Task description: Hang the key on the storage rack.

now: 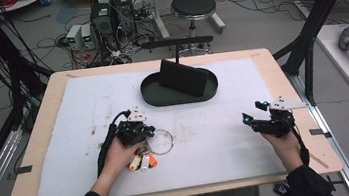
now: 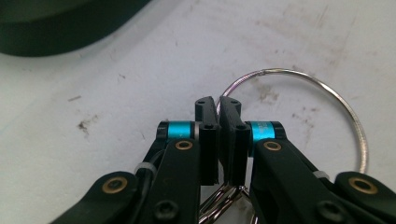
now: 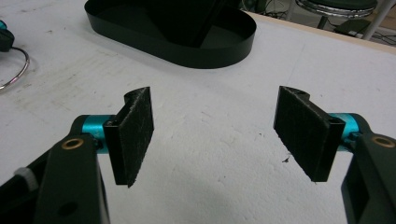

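- High view: my left gripper [image 1: 142, 130] sits left of centre on the white mat [image 1: 228, 141], jaws pinched on a thin wire ring [image 1: 161, 141] that lies flat just to its right. Small orange and white tags [image 1: 142, 161] cluster under my left hand, seemingly strung on the ring. My right gripper [image 1: 258, 116] rests at the right of the frame, well apart from the ring, holding nothing. A black oval tray [image 1: 155, 98] with a dark block [image 1: 182, 78] leaning in it stands in the upper middle, beyond both grippers.
- Left gripper view: my jaws stand nearly together at centre frame with the ring's wire [image 2: 322, 88] running up between them and arching off to the right. I judge I hold it at the rim so the loop stays flat and free. More silvery loops [image 2: 224, 198] show at the bottom edge between the jaw arms. The tray's edge [image 2: 51, 37] darkens the upper left.
- Right gripper view: my jaws stand wide apart, only bare mat [image 3: 219, 154] between the pads [image 3: 137, 133]. The tray [image 3: 219, 53] lies in the upper middle, and a bit of the ring [image 3: 18, 70] curves in at the left edge. I judge this hand waits ready, aimed at the open mat.
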`<state>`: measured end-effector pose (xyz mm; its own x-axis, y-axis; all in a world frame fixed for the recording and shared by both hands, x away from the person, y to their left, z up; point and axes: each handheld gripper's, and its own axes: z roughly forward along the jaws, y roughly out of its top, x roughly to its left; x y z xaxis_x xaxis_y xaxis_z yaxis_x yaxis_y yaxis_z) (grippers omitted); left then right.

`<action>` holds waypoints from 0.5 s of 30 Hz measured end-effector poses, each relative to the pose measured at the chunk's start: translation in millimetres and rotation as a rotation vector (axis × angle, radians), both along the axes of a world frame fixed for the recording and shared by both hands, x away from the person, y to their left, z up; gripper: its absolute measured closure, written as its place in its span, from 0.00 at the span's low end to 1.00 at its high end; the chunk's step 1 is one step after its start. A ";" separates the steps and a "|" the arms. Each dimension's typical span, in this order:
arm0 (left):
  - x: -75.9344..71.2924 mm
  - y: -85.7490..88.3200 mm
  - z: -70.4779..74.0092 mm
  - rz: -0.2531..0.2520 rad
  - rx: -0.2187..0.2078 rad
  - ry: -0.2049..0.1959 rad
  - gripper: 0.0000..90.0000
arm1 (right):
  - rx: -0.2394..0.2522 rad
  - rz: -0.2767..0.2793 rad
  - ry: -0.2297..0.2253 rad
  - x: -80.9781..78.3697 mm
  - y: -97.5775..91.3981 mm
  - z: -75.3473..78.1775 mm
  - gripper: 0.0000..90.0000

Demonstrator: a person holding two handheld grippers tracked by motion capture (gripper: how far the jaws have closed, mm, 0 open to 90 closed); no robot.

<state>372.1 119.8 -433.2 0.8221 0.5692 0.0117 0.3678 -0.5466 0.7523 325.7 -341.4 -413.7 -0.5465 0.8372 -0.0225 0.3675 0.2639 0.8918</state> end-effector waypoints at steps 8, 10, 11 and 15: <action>-7.9 5.7 13.7 -0.012 -0.101 -0.060 0.96 | 0.002 0.002 -0.006 0.3 -0.3 0.5 0.33; -11.2 4.9 16.6 -0.022 -0.111 -0.079 0.96 | 0.002 0.001 -0.005 0.1 0.2 0.8 0.33; -15.3 3.6 20.1 -0.035 -0.119 -0.102 0.96 | 0.001 0.003 -0.009 0.3 0.3 0.9 0.33; -24.2 0.5 27.3 -0.064 -0.143 -0.129 0.96 | 0.002 0.006 -0.007 0.5 0.9 0.8 0.32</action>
<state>347.8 120.3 -405.8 0.8536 0.5193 0.0421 0.2314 -0.4504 0.8623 326.2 -340.5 -412.9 -0.5516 0.8337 -0.0246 0.3595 0.2642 0.8950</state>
